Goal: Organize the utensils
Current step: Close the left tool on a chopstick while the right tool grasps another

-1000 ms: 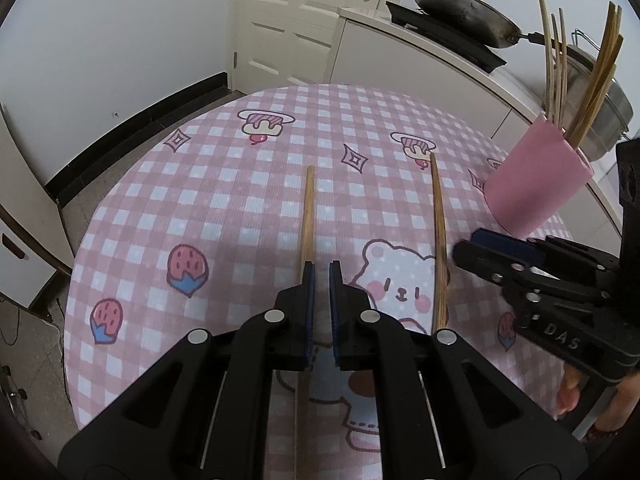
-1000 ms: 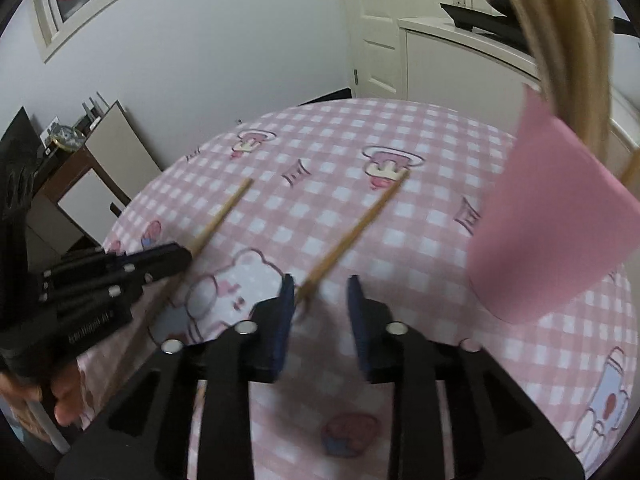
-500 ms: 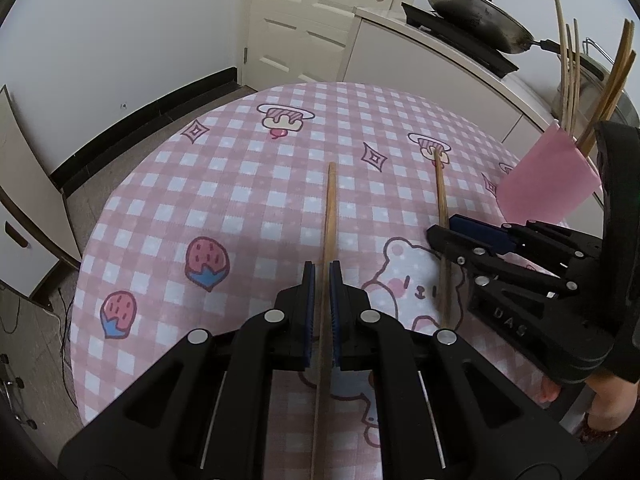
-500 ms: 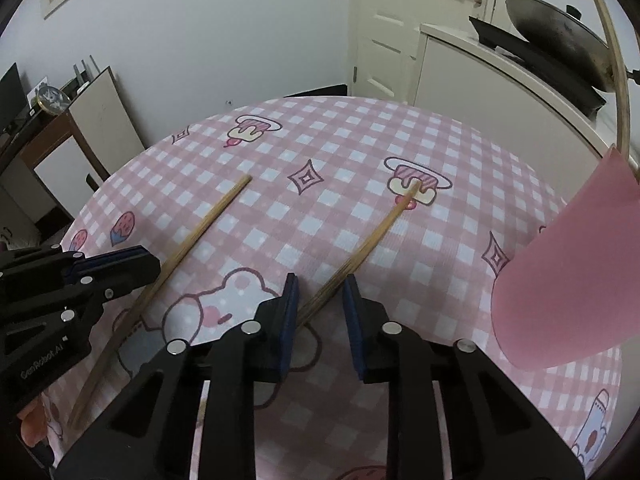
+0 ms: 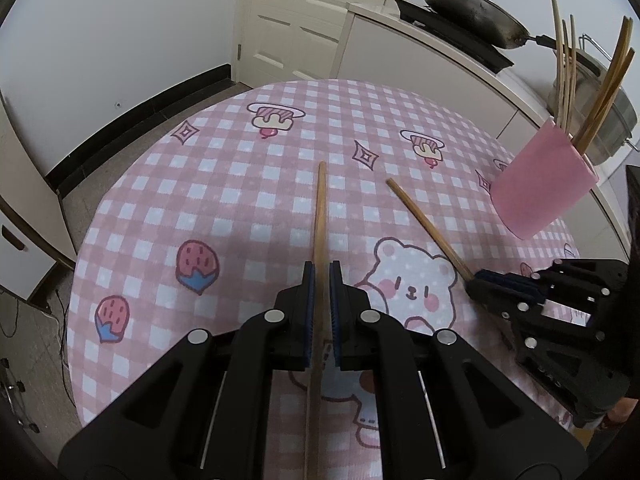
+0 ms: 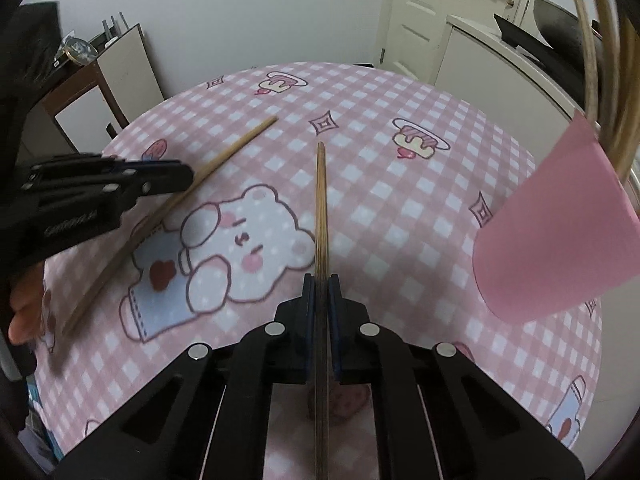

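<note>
Two wooden chopsticks are each clamped in a gripper above the pink checked tablecloth (image 5: 224,184). We see the left gripper (image 5: 321,280) pinching the left chopstick (image 5: 320,216) between narrow jaws, and the right gripper (image 6: 319,286) likewise closed on the right chopstick (image 6: 320,208). We note the pink holder (image 5: 540,188), already holding several chopsticks, near the table's right edge.
</note>
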A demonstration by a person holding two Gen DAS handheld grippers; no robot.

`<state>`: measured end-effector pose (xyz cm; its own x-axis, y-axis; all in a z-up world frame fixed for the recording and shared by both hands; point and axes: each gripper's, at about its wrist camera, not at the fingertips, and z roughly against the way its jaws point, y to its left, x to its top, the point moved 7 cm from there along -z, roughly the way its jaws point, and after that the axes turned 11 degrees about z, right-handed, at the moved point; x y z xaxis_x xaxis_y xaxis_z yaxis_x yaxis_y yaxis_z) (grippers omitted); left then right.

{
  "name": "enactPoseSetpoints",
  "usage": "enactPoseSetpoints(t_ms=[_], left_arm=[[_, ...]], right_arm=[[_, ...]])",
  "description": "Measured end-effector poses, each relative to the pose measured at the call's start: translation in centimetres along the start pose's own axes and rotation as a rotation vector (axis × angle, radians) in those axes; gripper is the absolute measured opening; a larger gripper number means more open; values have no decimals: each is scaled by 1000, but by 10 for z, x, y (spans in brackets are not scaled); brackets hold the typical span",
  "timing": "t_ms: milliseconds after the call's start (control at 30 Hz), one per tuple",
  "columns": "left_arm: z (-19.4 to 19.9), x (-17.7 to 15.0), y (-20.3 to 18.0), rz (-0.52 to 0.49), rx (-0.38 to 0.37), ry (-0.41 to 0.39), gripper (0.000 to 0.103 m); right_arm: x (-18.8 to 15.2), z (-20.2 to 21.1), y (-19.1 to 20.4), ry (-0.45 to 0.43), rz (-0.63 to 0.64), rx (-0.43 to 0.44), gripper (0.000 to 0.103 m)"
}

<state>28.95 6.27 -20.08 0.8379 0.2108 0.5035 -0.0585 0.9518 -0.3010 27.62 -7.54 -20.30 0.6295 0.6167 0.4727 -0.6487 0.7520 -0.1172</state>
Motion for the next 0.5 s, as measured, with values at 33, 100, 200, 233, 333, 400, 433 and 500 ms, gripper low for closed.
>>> enactPoseSetpoints(t_ms=[33, 100, 200, 233, 333, 400, 433, 500], left_arm=[[-2, 2, -1, -1, 1, 4, 8], [-8, 7, -4, 3, -2, 15, 8], [-13, 15, -7, 1, 0, 29, 8], [-16, 18, -9, -4, 1, 35, 8], [-23, 26, -13, -17, 10, 41, 8], [-27, 32, -14, -17, 15, 41, 8], [-29, 35, -15, -15, 18, 43, 8], [-33, 39, -16, -15, 23, 44, 8]], right_arm=[[0, 0, -1, -1, -3, -4, 5], [3, -2, -5, -9, -28, 2, 6], [11, -8, -7, -21, -49, 6, 6], [15, -10, -8, -24, -55, 7, 6], [26, -16, -11, -31, -69, 10, 6], [31, -19, -13, -33, -72, 7, 6], [34, -20, -13, -33, -73, 5, 6], [39, -23, -14, -32, -75, 5, 6]])
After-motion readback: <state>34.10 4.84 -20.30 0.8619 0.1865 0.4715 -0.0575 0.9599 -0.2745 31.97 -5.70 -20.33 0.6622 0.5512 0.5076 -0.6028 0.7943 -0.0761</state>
